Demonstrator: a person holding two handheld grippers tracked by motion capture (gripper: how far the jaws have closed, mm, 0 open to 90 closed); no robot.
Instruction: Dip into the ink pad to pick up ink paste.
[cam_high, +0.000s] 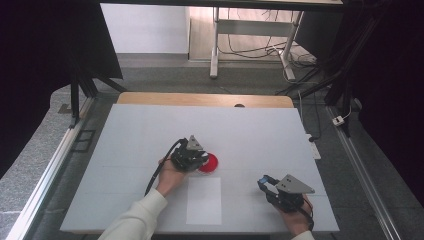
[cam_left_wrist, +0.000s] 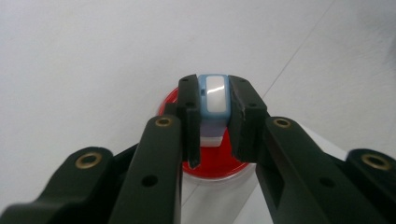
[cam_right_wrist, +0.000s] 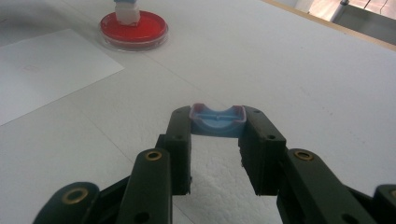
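The big white table (cam_high: 150, 130) takes up most of the high view. A white sheet of paper (cam_high: 204, 200) lies flat on it near the person's side, between the two hands.

Just past the far edge of the paper sits a round red dish (cam_high: 210, 163). It is flat and shiny, with a clear rim around the red. In the right gripper view the red dish (cam_right_wrist: 134, 29) is far off at the top, next to a corner of the paper (cam_right_wrist: 51, 65).

The left gripper (cam_high: 194, 159) is over the red dish. Its two black jaws are clamped on a small stamp (cam_left_wrist: 213, 95). The stamp has a light blue body with round corners, a pale shiny strip down its middle and a white bottom part. The white bottom is down on the red of the dish (cam_left_wrist: 219, 163).

The right gripper (cam_high: 265, 183) rests near the right front of the table, well apart from the dish. Its jaws are clamped on a small blue cap (cam_right_wrist: 217, 120). The cap is light blue, hollow like a tiny tray, with a thin pinkish edge.

In the high view the left gripper hides most of the stamp and part of the dish, and the cap is only a small blue spot. In the right gripper view the top of the stamp (cam_right_wrist: 126, 11) is cut off. In the left gripper view the jaws hide the sides of the stamp.
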